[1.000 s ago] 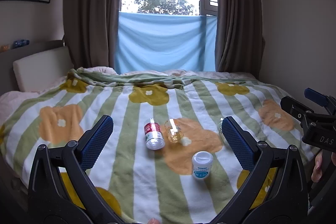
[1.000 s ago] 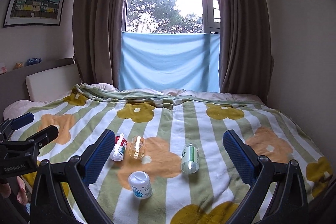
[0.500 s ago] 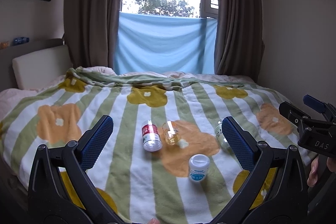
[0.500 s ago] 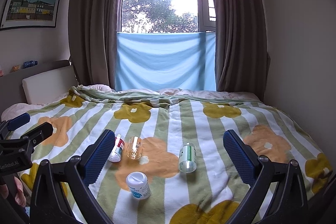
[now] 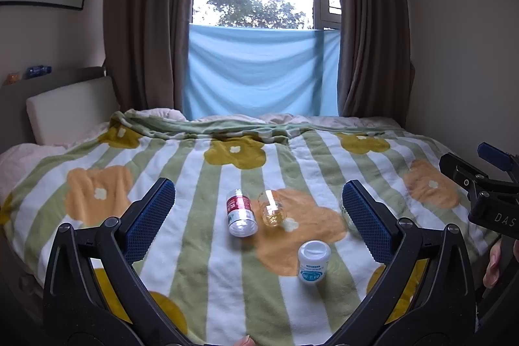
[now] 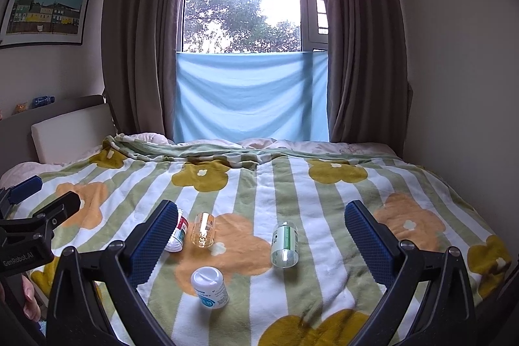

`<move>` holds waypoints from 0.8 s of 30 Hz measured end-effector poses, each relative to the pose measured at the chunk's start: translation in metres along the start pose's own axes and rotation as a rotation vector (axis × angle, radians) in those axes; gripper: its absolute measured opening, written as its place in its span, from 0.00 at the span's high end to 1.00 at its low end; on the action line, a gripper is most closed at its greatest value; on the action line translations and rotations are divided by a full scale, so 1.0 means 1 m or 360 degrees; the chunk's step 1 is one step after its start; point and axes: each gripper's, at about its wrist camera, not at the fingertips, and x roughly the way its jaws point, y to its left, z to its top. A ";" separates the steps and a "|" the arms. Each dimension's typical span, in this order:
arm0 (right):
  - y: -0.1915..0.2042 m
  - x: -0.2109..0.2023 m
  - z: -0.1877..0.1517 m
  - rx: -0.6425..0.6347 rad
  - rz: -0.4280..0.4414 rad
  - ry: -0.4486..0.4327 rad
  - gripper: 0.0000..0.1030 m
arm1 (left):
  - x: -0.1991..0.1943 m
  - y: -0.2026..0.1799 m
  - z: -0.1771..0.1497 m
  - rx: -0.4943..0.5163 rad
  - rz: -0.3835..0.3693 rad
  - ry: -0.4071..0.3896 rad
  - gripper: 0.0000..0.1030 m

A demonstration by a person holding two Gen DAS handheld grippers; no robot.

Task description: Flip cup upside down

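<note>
Both wrist views face window, low over bed point(image 5: 97, 158); share blanket middle.

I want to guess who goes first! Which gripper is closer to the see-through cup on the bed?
Probably left. The cup lies nearly centred between the open left gripper; for the right gripper it sits off to the side.

Cup point(image 5: 271, 212) lying on blanket point(image 5: 201, 248), bottle point(image 5: 240, 213) just left, jar point(image 5: 314, 256) nearer, right.
</note>
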 end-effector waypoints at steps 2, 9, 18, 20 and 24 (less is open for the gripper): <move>-0.001 -0.001 0.001 0.0002 -0.0006 -0.0005 0.00 | -0.001 0.000 0.001 -0.0008 -0.0007 -0.0009 0.00; -0.002 -0.001 0.001 0.0003 -0.0005 -0.0004 0.00 | -0.001 0.002 0.002 -0.0044 -0.0017 -0.0018 0.00; -0.002 -0.001 0.001 0.0003 -0.0004 -0.0003 0.00 | -0.004 -0.004 0.002 -0.0003 0.0057 -0.0048 0.00; -0.002 -0.001 0.001 0.0002 -0.0004 -0.0004 0.00 | -0.004 -0.004 0.002 -0.0010 0.0041 -0.0047 0.00; -0.002 -0.001 0.002 0.0001 -0.0007 -0.0003 0.00 | -0.004 -0.005 0.002 -0.0014 0.0028 -0.0052 0.00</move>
